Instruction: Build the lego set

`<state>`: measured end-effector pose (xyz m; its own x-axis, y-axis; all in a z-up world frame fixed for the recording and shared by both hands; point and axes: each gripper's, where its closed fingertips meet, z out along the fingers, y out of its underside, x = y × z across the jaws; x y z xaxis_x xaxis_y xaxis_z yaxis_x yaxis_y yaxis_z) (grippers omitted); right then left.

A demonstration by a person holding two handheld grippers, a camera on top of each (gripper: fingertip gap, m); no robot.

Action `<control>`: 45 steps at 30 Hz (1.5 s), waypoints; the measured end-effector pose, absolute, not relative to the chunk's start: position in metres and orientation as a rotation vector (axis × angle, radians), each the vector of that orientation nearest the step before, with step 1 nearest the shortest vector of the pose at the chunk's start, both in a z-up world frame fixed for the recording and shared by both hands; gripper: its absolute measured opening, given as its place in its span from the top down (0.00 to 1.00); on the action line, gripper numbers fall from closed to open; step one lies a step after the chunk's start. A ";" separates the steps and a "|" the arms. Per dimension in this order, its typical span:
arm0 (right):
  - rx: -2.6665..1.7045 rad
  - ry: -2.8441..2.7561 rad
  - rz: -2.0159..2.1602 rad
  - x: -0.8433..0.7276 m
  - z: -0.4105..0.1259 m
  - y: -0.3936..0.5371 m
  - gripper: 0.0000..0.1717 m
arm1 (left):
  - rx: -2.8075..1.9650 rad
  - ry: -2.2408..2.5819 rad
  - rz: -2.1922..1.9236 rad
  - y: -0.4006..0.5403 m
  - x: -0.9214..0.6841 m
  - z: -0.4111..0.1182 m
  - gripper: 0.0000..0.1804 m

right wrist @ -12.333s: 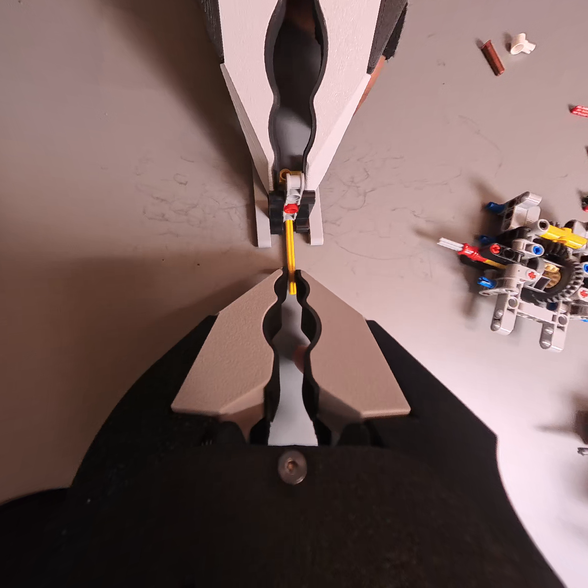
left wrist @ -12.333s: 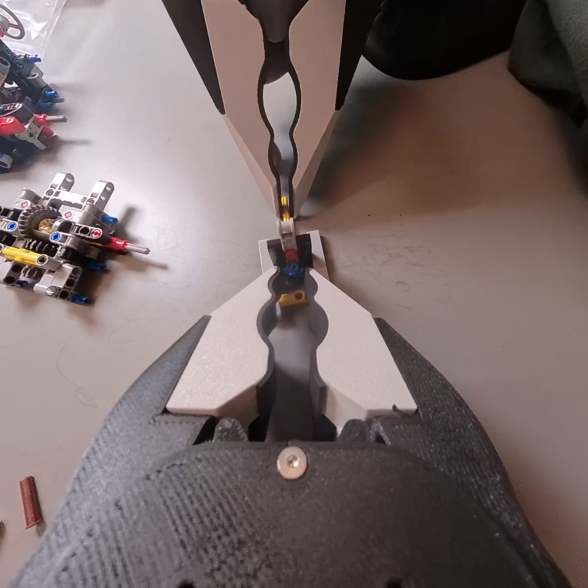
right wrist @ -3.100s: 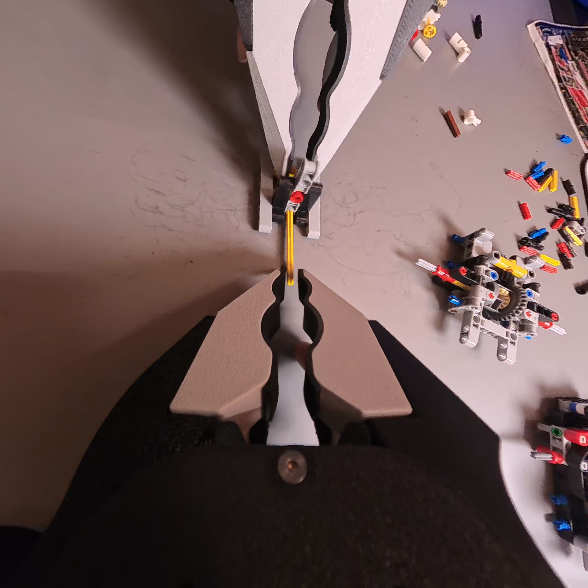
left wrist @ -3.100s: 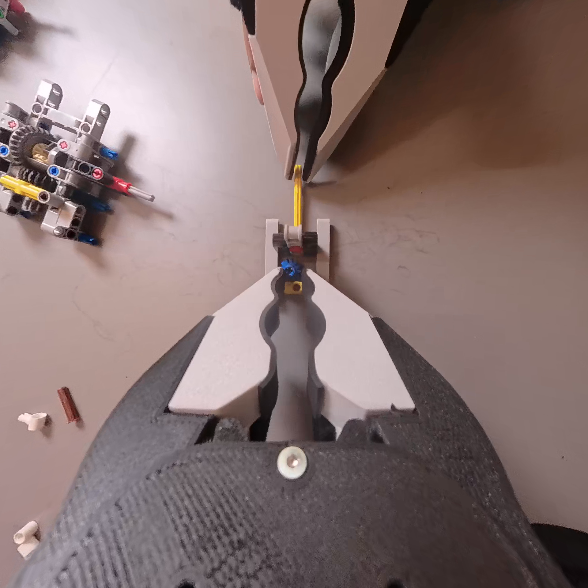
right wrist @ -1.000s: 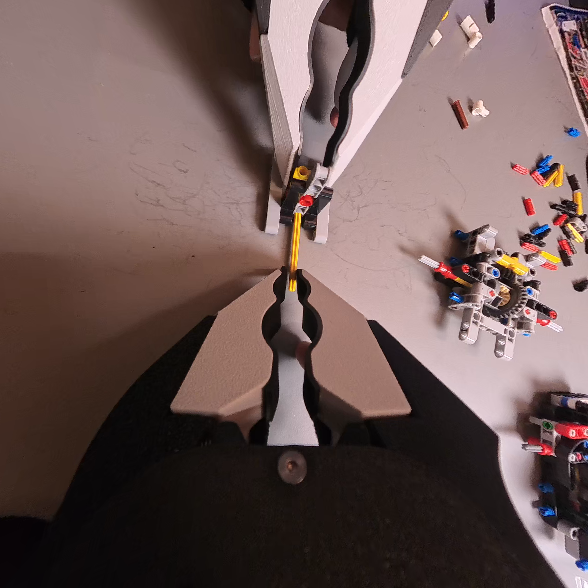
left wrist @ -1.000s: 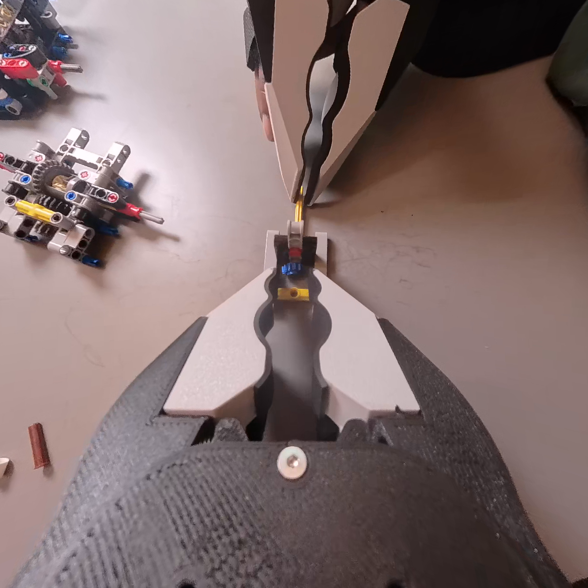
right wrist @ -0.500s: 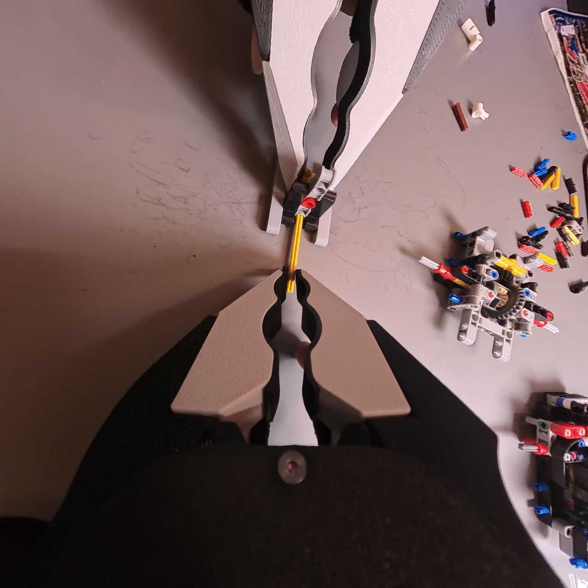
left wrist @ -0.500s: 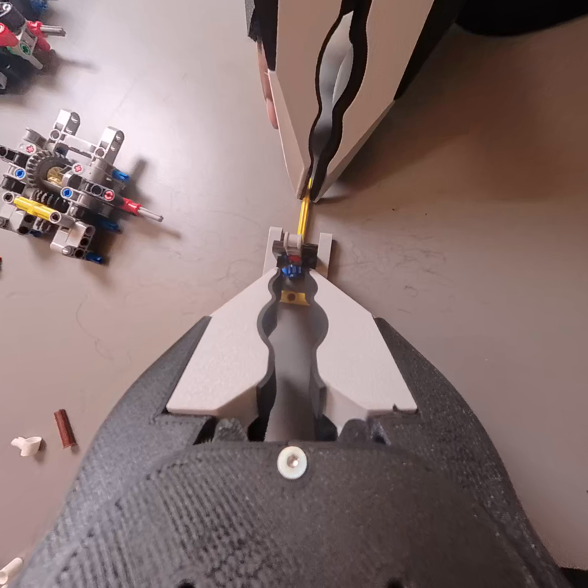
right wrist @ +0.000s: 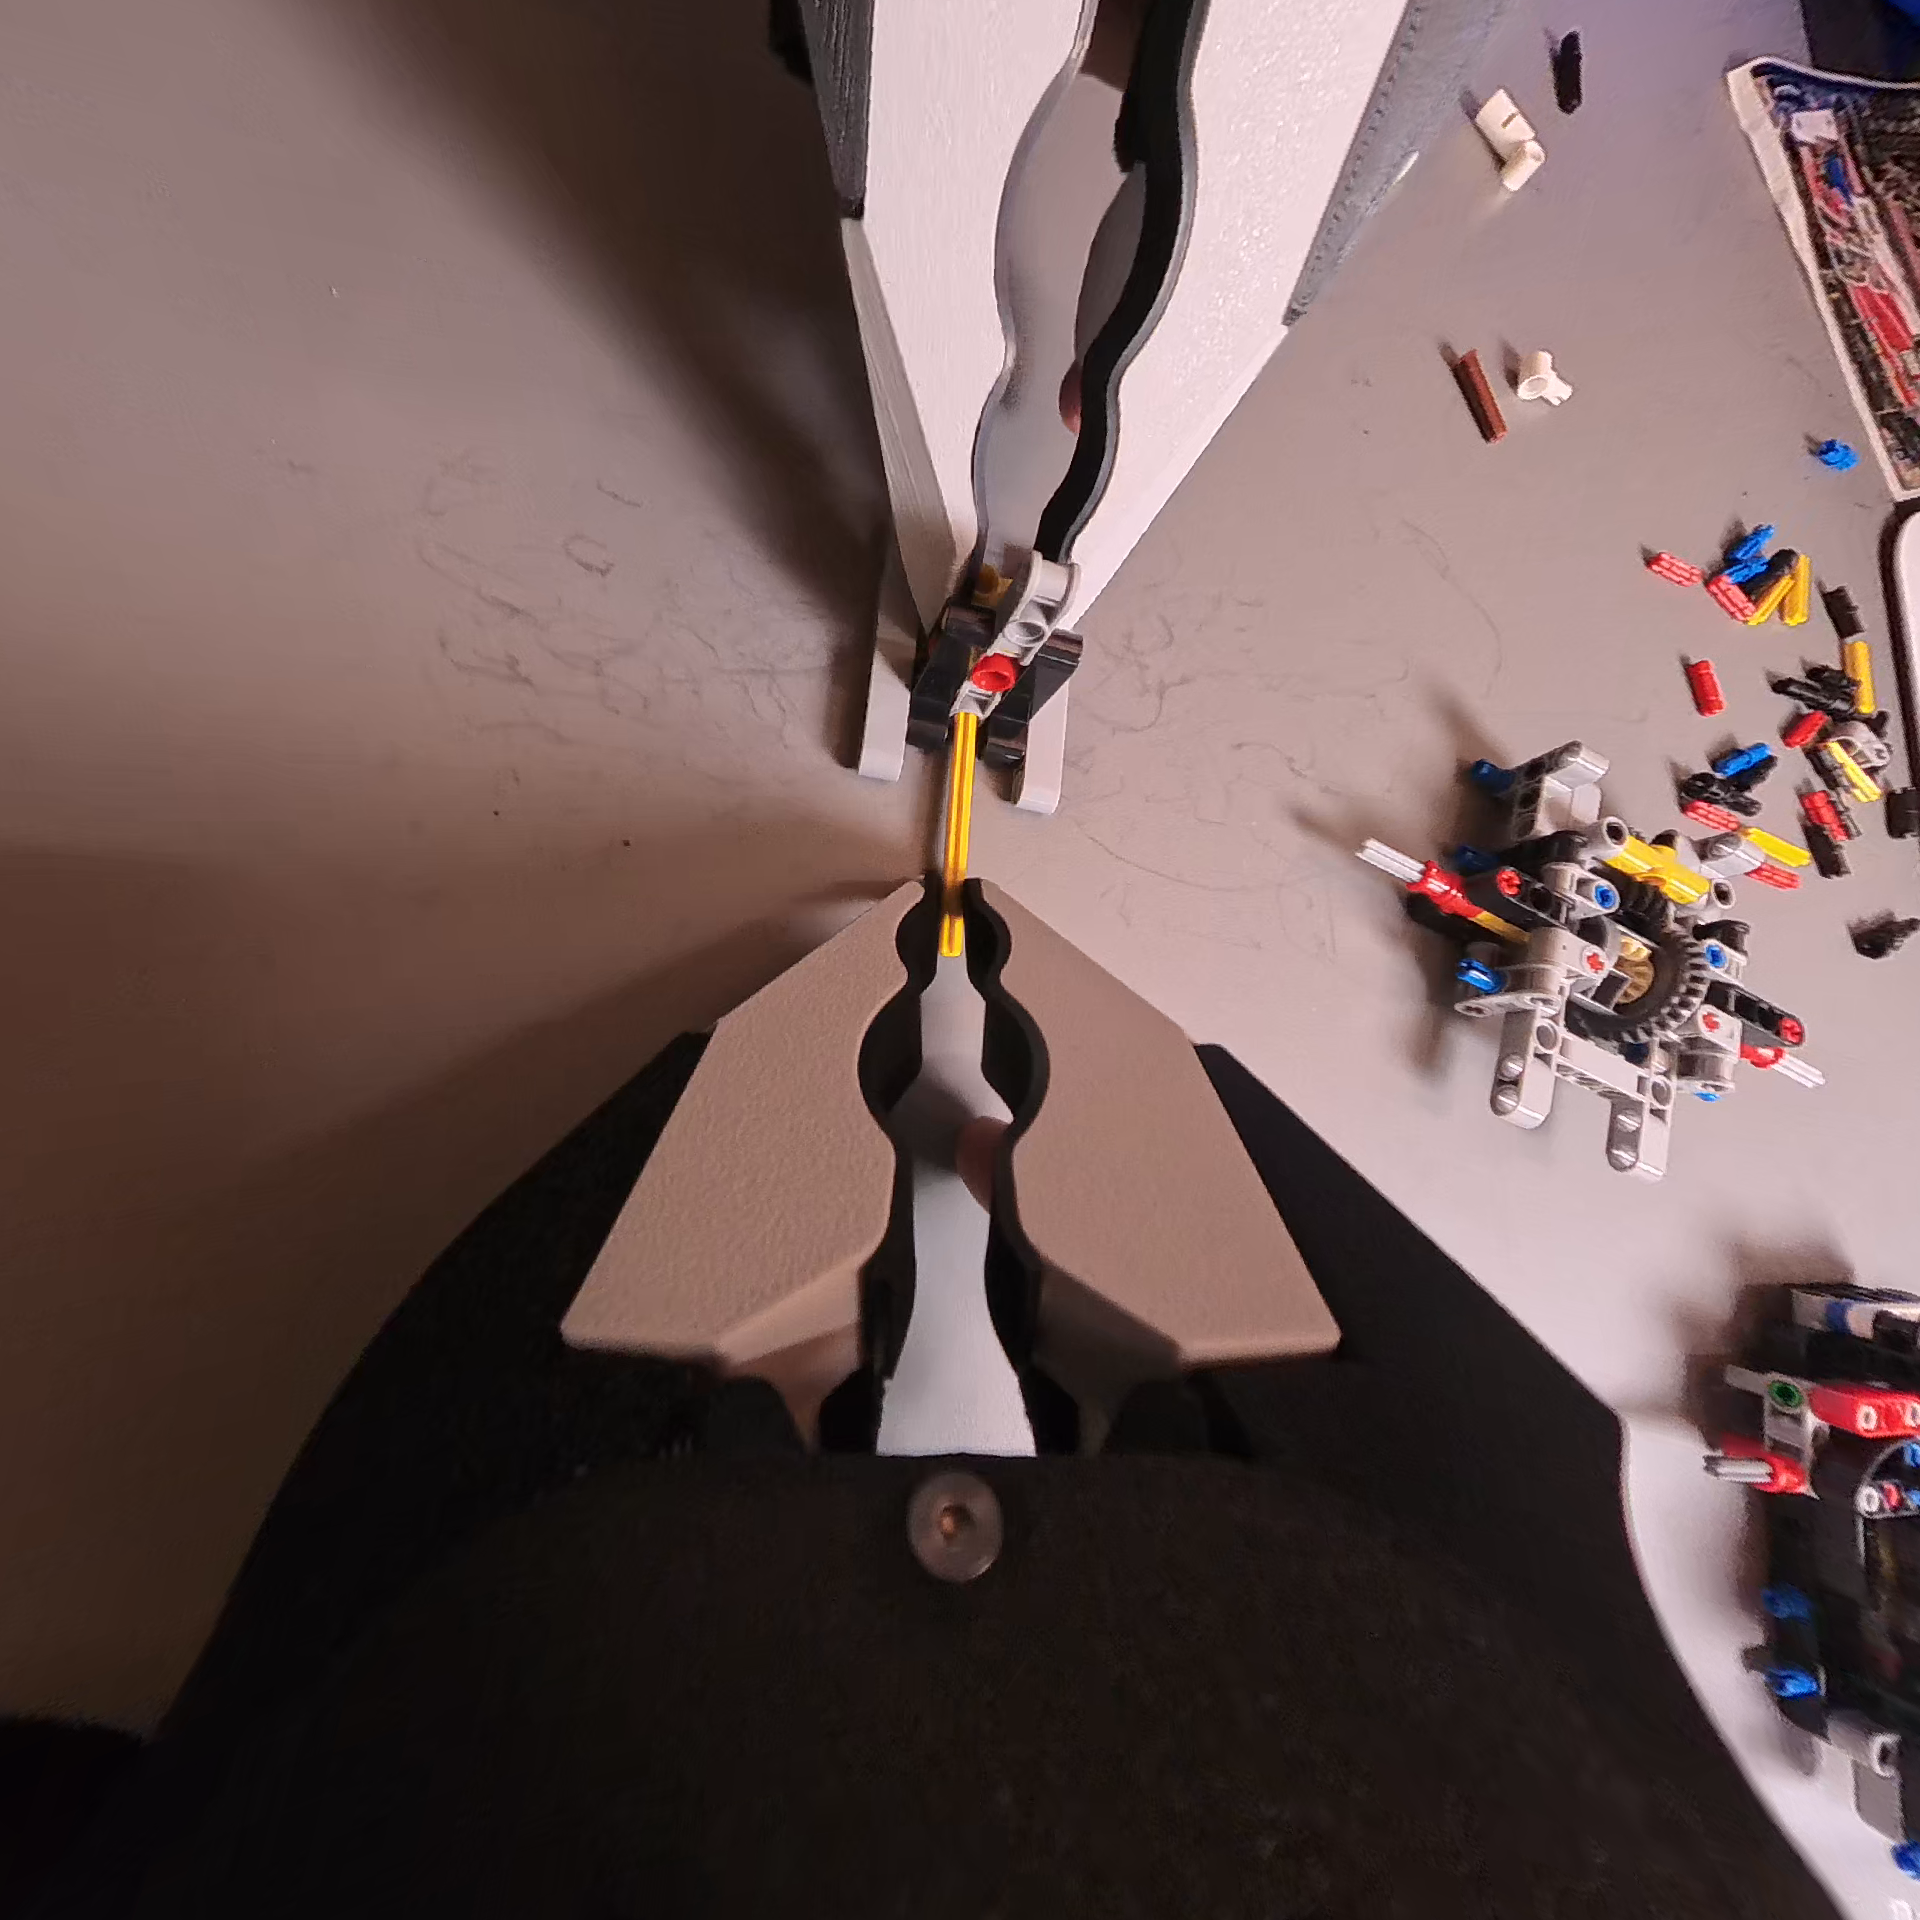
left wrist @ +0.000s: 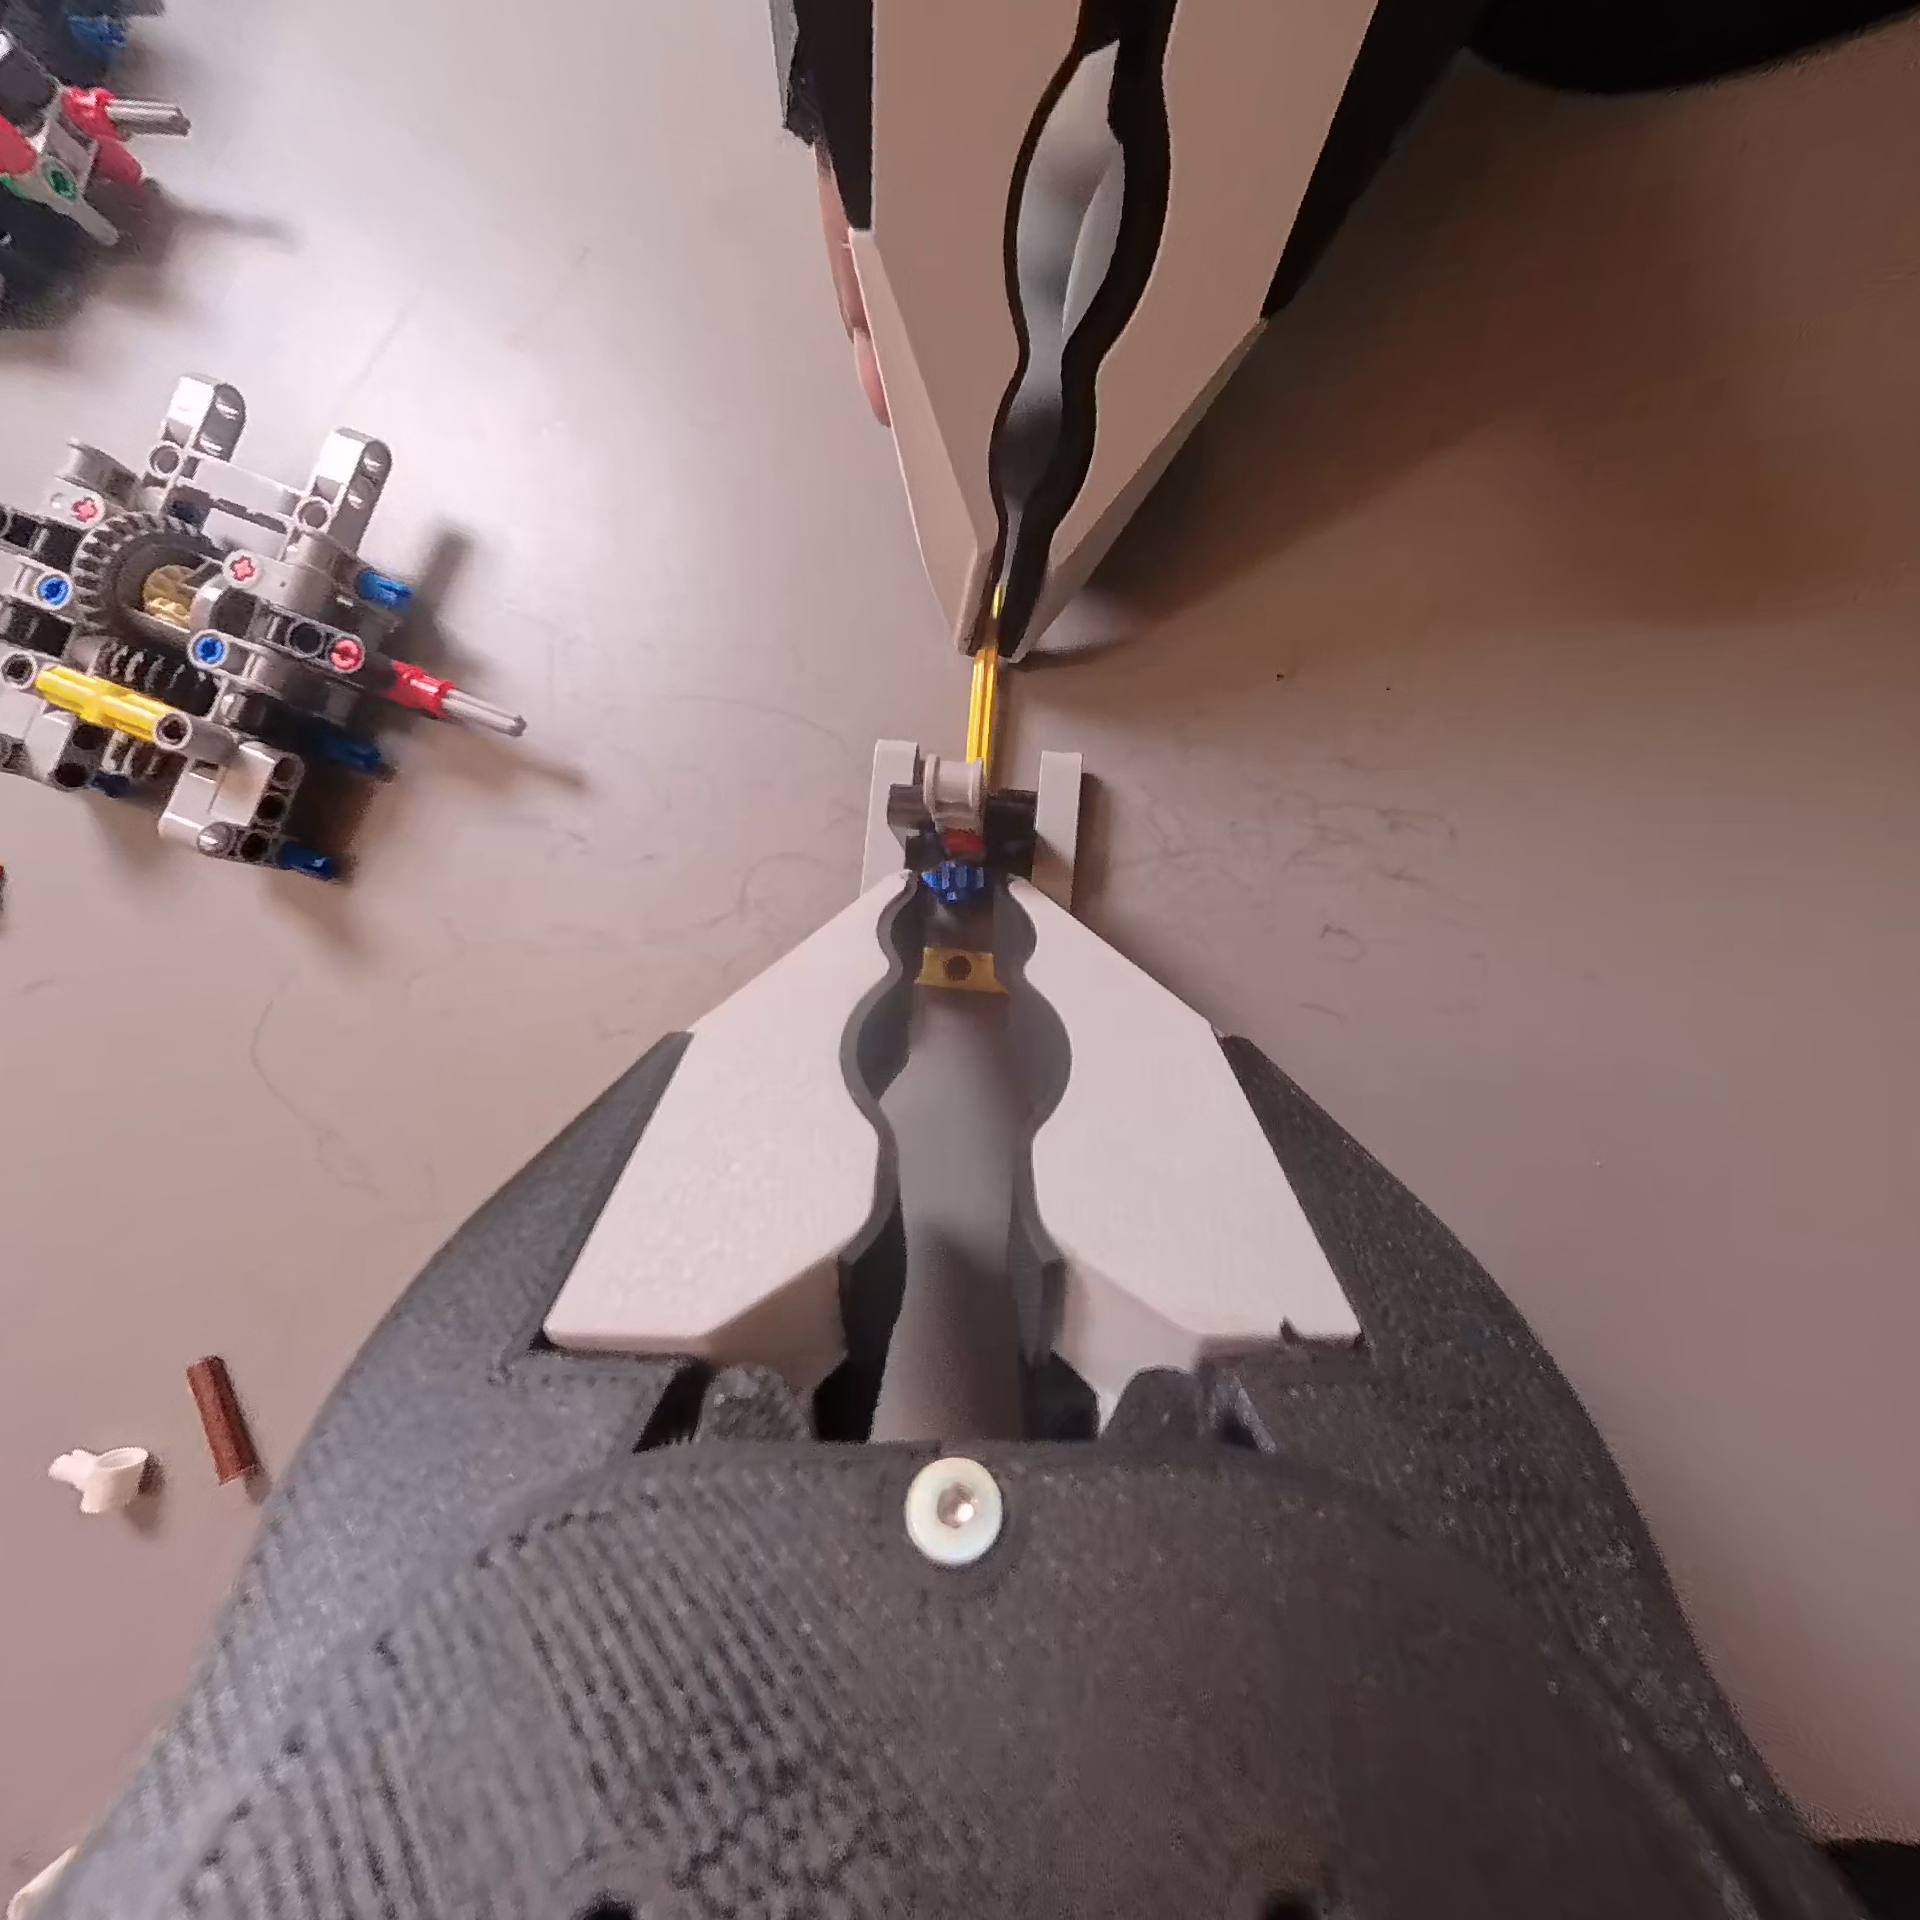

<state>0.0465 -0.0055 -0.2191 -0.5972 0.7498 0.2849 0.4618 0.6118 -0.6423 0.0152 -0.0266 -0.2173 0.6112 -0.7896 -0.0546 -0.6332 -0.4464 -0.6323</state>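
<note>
Left gripper clamps blocky plastic assembly; right gripper pinches thin yellow axle

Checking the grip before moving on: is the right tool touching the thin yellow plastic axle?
Touching. The right wrist view shows the right tool shut on the thin yellow plastic axle, both black pads against its end.

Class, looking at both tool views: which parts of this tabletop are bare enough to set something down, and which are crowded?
Bare: the tabletop left of the two tools in the right view. Crowded: its right side, with the gear assembly, loose small pieces and booklet.
</note>
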 end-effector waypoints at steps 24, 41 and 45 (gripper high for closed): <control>-1.049 -2.215 0.903 0.041 -0.212 -0.008 0.99 | -2.143 1.074 -0.352 -0.031 0.011 -0.217 0.94; -1.239 -2.220 1.082 0.043 -0.210 -0.021 0.99 | -2.080 1.074 -0.311 -0.040 0.013 -0.215 0.94; -1.160 -2.248 0.962 0.042 -0.213 -0.023 0.99 | -2.089 1.074 -0.317 -0.043 0.011 -0.216 0.94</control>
<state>0.0416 -0.0230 -0.2132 -0.5563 0.8289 0.0596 0.5294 0.4088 -0.7434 0.0113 -0.0430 -0.2164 0.6167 -0.7789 -0.1135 -0.5924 -0.3643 -0.7186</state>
